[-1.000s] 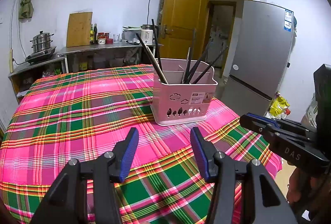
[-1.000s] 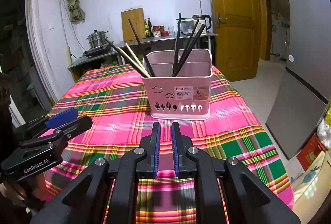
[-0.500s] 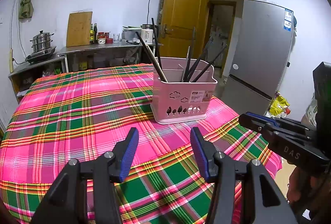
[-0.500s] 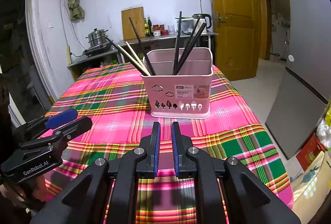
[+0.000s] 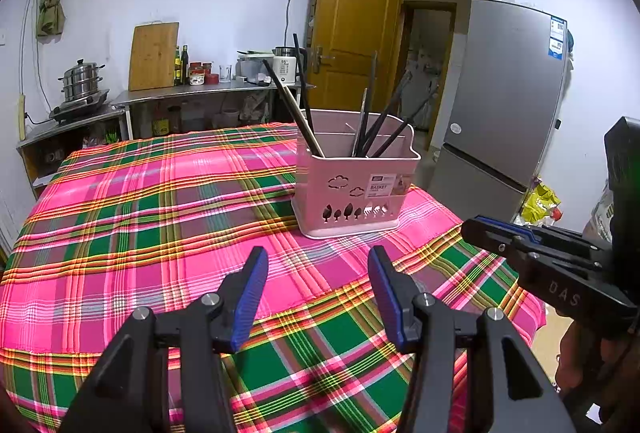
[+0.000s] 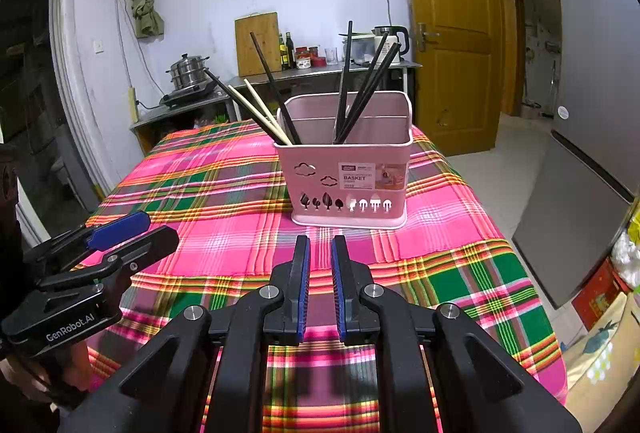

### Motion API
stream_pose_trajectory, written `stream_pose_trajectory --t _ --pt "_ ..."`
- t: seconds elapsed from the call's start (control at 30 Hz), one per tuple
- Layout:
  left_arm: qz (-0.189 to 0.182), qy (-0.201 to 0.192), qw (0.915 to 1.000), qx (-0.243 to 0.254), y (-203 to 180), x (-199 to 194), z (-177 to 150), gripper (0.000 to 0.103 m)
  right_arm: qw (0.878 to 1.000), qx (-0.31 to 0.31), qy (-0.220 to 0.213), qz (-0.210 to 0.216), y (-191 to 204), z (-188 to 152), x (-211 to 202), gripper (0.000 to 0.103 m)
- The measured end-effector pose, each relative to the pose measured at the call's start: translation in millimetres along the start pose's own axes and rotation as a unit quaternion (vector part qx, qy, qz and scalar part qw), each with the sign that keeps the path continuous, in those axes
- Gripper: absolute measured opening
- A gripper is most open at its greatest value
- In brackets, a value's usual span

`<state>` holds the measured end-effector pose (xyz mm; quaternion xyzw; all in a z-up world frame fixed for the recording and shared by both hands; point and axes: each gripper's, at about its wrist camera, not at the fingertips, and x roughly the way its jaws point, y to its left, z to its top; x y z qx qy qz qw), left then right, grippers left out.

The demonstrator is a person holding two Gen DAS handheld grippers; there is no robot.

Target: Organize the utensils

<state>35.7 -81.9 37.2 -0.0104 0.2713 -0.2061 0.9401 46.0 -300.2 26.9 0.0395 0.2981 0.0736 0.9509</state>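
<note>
A pink utensil basket (image 5: 352, 189) (image 6: 348, 173) stands upright on the plaid tablecloth (image 5: 140, 213) (image 6: 224, 193), toward the table's far right. Black chopsticks (image 6: 360, 89) lean in its right section. Pale wooden chopsticks (image 6: 260, 113) and more black ones lean out of its left section. My left gripper (image 5: 317, 253) hovers open over the cloth, short of the basket, with nothing between its fingers. My right gripper (image 6: 320, 239) points at the basket front, its blue pads a narrow gap apart and empty. Each gripper appears at the edge of the other's view.
A grey fridge (image 5: 504, 93) stands right of the table beside an open wooden door (image 5: 352, 33). Along the back wall a metal counter (image 6: 320, 69) carries a steamer pot (image 6: 188, 69), a cutting board, bottles and a kettle. Bags lie on the floor at the right.
</note>
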Motion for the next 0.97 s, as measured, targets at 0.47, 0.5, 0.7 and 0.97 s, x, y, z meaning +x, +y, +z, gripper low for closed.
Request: stream_pose_trajectory --t 0.47,0.5,0.7,0.97 --pt "-0.007 0.005 0.9999 0.007 -1.3 1.1 -2.4 0.054 1.000 0.000 0.002 0.000 1.6 -1.7 1.1 0.011" --pt "-0.008 0.005 0.9999 0.007 -1.9 1.3 -2.6 0.054 1.000 0.000 0.002 0.000 1.5 -1.9 0.9 0.011" --pt "-0.007 0.005 0.9999 0.006 -2.8 1.4 -3.6 0.054 1.000 0.000 0.002 0.000 1.6 -1.8 1.2 0.011" --pt "-0.008 0.003 0.9999 0.006 -2.7 0.9 -3.7 0.054 1.000 -0.001 0.002 0.000 1.4 -2.4 1.9 0.011"
